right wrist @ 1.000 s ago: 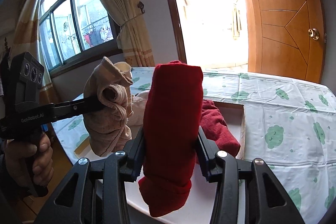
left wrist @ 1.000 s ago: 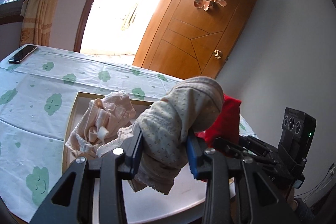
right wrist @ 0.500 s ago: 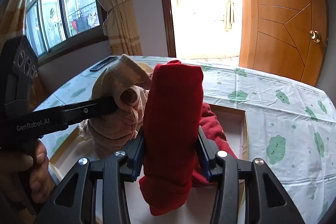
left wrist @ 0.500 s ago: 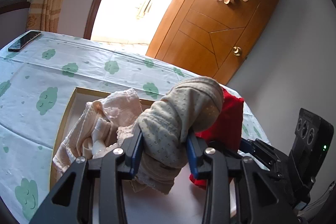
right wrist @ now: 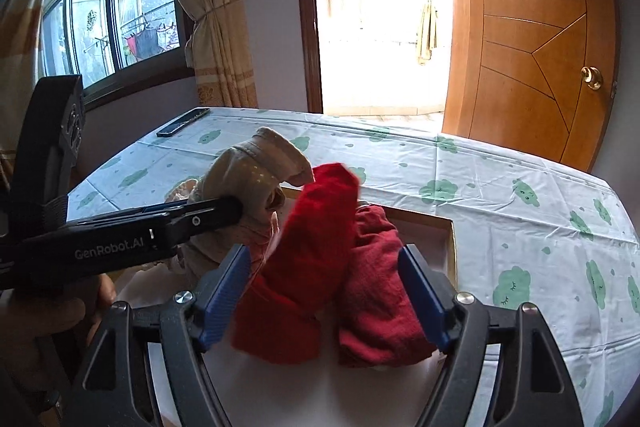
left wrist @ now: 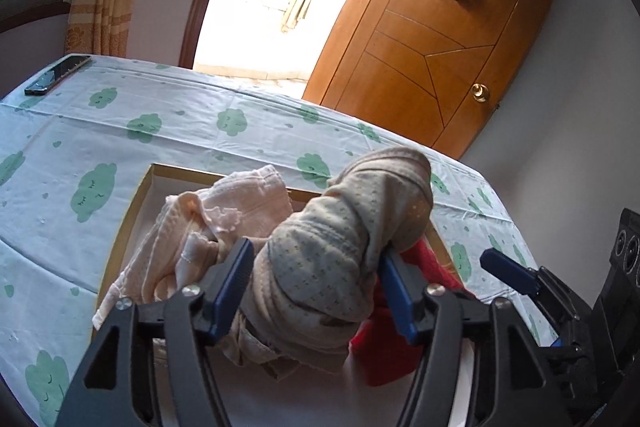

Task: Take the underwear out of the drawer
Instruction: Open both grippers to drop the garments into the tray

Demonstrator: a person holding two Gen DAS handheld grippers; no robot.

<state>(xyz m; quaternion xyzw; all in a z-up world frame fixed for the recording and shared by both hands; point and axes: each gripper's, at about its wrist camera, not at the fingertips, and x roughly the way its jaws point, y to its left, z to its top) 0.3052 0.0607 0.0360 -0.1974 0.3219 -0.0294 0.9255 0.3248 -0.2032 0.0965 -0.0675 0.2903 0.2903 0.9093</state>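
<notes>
— Well, start with the left wrist view: what's there?

— The left gripper [left wrist: 316, 285] has its jaws opening around a rolled beige dotted underwear [left wrist: 344, 243]; the right blue pad looks to touch the cloth, the left pad stands just clear. The roll sits above the white drawer [left wrist: 132, 211], which lies on a tablecloth with green clouds [left wrist: 120, 131]. A crumpled pale pink garment [left wrist: 208, 227] is just beside it on the left, inside the drawer. Only a scrap of red underwear [left wrist: 384, 347] peeks out low on the right, and the right gripper [left wrist: 508, 271] shows as one blue-tipped finger.

— And the right wrist view?

— There the red underwear [right wrist: 316, 247] is plain, leaning left between the right gripper's [right wrist: 324, 291] opening jaws, neither pad pressing it. A second dark red piece [right wrist: 376, 287] lies in the drawer [right wrist: 450, 247] beside it. The left gripper [right wrist: 224, 209] comes in sideways, the beige roll [right wrist: 256, 171] at its tip, and a hand [right wrist: 52, 311] holds its handle. A phone [right wrist: 182, 123] lies far back on the cloth [right wrist: 500, 227].
</notes>
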